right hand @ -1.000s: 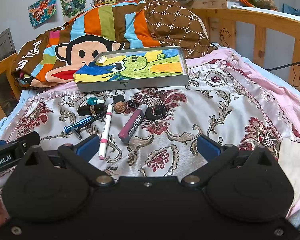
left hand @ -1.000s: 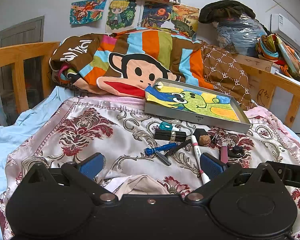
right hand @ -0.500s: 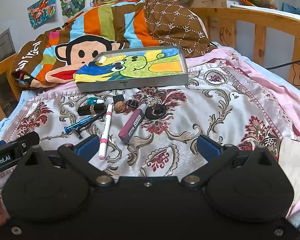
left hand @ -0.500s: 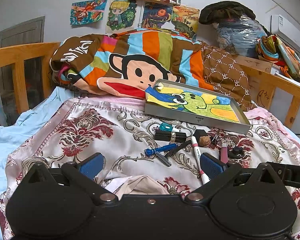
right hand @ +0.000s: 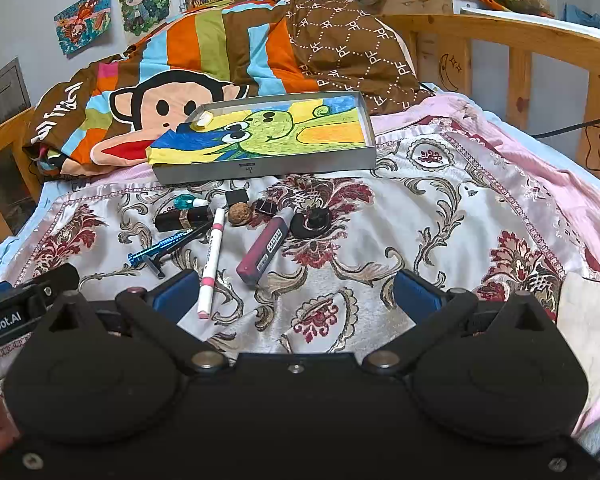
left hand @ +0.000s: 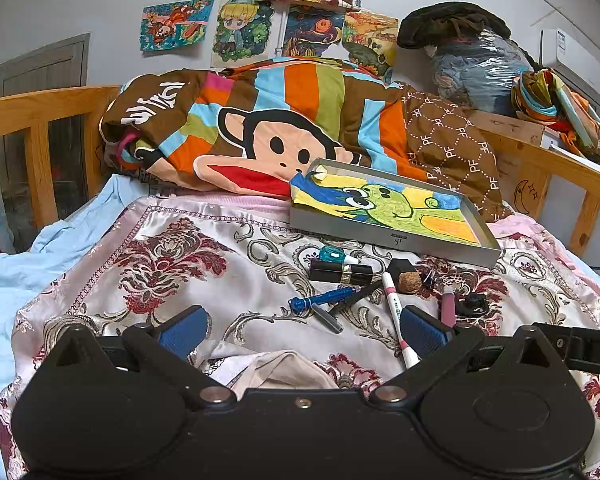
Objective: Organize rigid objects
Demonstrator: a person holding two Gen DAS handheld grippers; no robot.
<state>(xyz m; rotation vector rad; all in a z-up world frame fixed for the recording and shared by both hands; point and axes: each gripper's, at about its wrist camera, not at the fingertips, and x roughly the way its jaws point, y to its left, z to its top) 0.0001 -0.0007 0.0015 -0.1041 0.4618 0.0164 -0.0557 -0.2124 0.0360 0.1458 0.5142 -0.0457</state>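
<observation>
Holding my left gripper (left hand: 302, 330) and right gripper (right hand: 296, 292) both wide open and empty, I read "PF" on the brown quilt (right hand: 340, 56) behind the grey tray (right hand: 268, 166), with the pink-capped marker (right hand: 211, 258) lying on the bed before it.

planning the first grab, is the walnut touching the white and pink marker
Apart. The right wrist view shows a strip of bedspread between the walnut and the white and pink marker.

The hand-held gripper (right hand: 296, 296), jaws apart, hovers near a white marker (right hand: 212, 261) below the tray (right hand: 268, 168).
</observation>
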